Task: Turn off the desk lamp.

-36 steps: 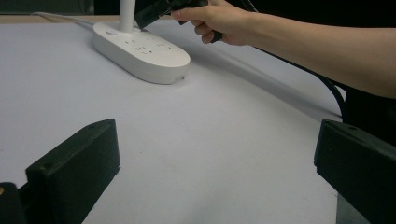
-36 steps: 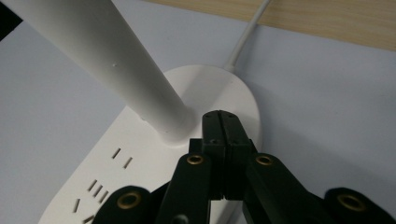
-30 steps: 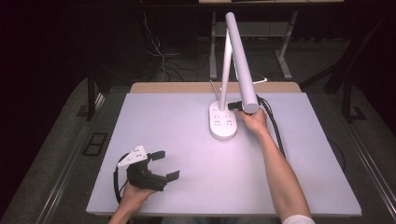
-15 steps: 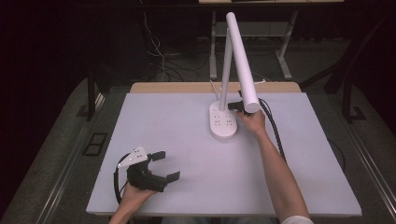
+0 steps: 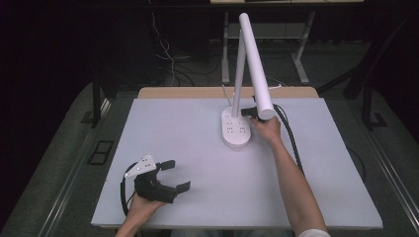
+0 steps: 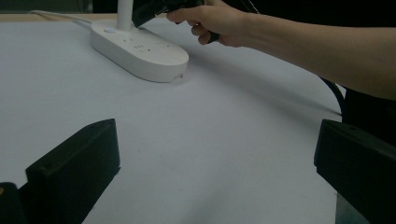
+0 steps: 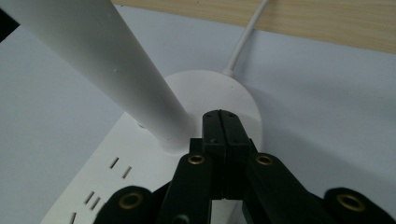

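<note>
While your right gripper (image 7: 223, 122) view shows its jaws pressed together on the lamp base (image 7: 210, 93), holding nothing, your left gripper (image 5: 170, 174) rests spread on the table (image 5: 188, 133), the high view shows

I see a smooth white plastic lamp (image 5: 236, 129), matt black jaws, a matt white table (image 5: 188, 148) with a wood edge.

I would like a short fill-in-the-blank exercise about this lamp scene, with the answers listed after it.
1. The right gripper has its jaws ____.
2. The left gripper has its jaws ____, with nothing between them.
3. The desk lamp has sockets in its ____.
4. The lamp's colour is ____.

Missing words: shut; open; base; white
</note>
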### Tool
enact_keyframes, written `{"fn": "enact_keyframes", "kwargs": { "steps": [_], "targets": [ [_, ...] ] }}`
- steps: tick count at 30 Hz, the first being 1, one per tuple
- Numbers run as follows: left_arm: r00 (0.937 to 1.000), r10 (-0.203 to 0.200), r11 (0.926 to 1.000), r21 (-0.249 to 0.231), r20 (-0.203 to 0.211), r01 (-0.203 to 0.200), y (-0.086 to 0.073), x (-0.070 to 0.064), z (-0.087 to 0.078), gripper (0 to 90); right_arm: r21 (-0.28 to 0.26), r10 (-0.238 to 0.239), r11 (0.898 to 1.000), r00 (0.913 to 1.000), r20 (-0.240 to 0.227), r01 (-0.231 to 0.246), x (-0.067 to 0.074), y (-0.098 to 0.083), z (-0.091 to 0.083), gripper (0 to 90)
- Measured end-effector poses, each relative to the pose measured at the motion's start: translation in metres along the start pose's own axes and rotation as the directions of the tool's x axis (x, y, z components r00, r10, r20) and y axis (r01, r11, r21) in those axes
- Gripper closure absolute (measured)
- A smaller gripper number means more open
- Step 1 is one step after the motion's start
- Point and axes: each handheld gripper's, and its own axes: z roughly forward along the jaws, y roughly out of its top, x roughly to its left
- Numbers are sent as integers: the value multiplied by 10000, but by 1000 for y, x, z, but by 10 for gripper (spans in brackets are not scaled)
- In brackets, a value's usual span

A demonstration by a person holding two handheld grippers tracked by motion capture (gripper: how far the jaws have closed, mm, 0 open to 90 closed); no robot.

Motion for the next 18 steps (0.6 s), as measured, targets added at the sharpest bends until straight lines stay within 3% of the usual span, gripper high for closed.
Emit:
{"fn": "enact_keyframes", "kwargs": {
  "steps": [4,10,18],
  "targets": [
    [10000,31,10000,31,8,-31,0,0,0,0,-17,-164,9999,9995,254,164,3,-1,1,900],
    [10000,45,10000,34,12,-45,0,0,0,0,-127,-3,9999,9999,137,4,1,-3,0,900],
    [10000,11,10000,-9,6,-11,0,0,0,0,-86,-166,9998,9998,97,167,3,-1,-1,900]
  ]
}}
